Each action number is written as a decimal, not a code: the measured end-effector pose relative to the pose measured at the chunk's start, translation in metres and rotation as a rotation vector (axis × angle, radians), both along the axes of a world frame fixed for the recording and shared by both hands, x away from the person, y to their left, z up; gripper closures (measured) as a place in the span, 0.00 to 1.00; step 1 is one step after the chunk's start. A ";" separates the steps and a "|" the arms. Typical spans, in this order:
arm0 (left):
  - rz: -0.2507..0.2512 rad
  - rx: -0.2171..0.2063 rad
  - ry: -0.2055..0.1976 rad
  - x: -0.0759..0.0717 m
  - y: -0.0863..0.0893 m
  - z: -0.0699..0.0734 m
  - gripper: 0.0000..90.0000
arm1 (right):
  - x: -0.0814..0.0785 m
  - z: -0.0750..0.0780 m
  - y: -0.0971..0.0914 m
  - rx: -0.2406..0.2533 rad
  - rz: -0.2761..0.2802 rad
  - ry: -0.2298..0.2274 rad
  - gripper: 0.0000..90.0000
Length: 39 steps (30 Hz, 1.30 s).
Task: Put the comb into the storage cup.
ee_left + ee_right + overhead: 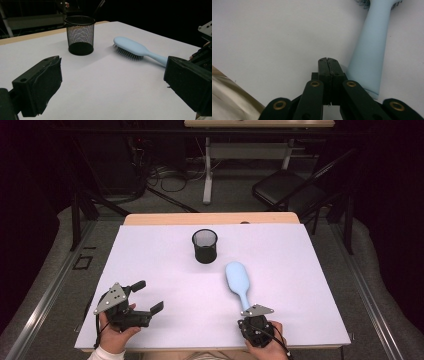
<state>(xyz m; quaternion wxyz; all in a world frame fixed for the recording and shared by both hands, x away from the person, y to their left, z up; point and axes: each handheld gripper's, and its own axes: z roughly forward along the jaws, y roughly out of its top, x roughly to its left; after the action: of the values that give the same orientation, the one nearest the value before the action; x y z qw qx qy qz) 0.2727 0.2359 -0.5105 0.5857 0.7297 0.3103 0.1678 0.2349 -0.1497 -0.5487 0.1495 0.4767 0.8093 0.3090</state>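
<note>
Hairbrush (237, 279) of smooth pale blue plastic lies bristles down on the white table (150, 255), right of centre, its oval head pointing toward the far edge and its tapered handle toward the near edge. Behind it, near the middle, stands a round black wire-mesh cup (205, 246), upright. The right gripper (328, 62) sits at the near edge just beside the handle's end, its jaws clenched together on nothing. The left gripper (148, 296), near the near left corner, has its blocky black jaws spread wide.
</note>
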 end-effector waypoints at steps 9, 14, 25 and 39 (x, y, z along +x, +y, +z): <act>-0.003 0.006 0.002 0.000 0.000 0.000 0.02 | 0.002 0.001 -0.009 -0.005 -0.025 0.016 1.00; -0.001 0.004 0.001 0.000 0.000 0.000 0.02 | 0.003 0.001 -0.015 -0.006 -0.042 0.021 1.00; 0.003 0.007 0.006 0.000 0.000 0.000 0.02 | 0.006 0.002 -0.024 -0.007 -0.068 0.022 1.00; 0.005 0.007 0.007 0.001 0.000 0.000 0.02 | 0.010 0.003 -0.035 -0.017 -0.110 0.019 1.00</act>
<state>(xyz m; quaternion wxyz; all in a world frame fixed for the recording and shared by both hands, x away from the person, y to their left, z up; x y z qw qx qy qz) 0.2733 0.2362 -0.5110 0.5818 0.7316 0.3134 0.1678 0.2449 -0.1843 -0.5461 0.1624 0.5220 0.7860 0.2889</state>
